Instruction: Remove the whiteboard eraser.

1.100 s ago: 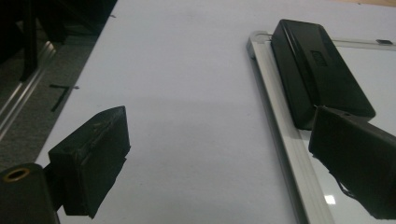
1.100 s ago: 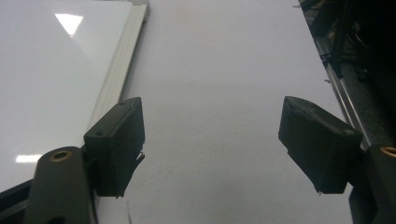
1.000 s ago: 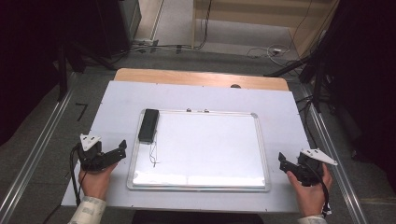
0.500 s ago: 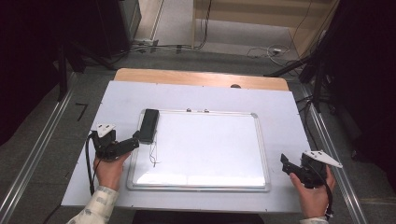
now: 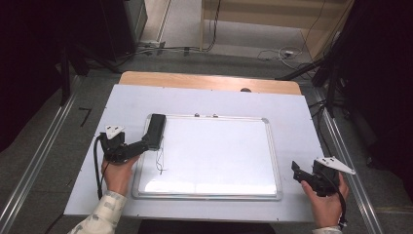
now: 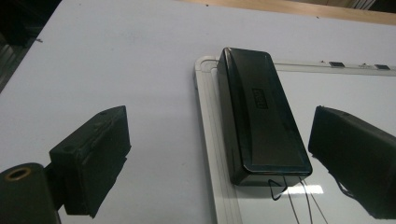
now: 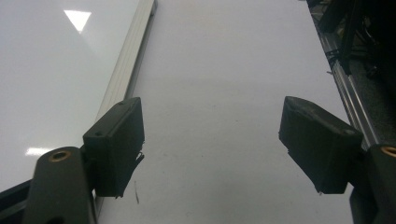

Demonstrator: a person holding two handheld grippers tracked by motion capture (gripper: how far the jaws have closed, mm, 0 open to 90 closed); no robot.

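A white-covered table (image 5: 214, 100) is seen on a grey floor (image 5: 195, 61) strewn with cables, with a framed whiteboard (image 5: 214, 156) lying flat between the two tools. The left gripper (image 5: 141, 145) is held with jaws spread, and the black eraser (image 6: 261, 114) is found just ahead of them on the board's corner, thin black lines drawn at its near end. The right gripper (image 5: 298, 171) is held spread over bare table, the board's frame just beside its left jaw.

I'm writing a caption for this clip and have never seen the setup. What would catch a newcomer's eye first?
The big whiteboard lying flat in the middle of the pale table, glare along its near edge. Next, the black eraser on the board's far left corner, with the left gripper open right at its near end. The right gripper is open too, off the board's near right corner.
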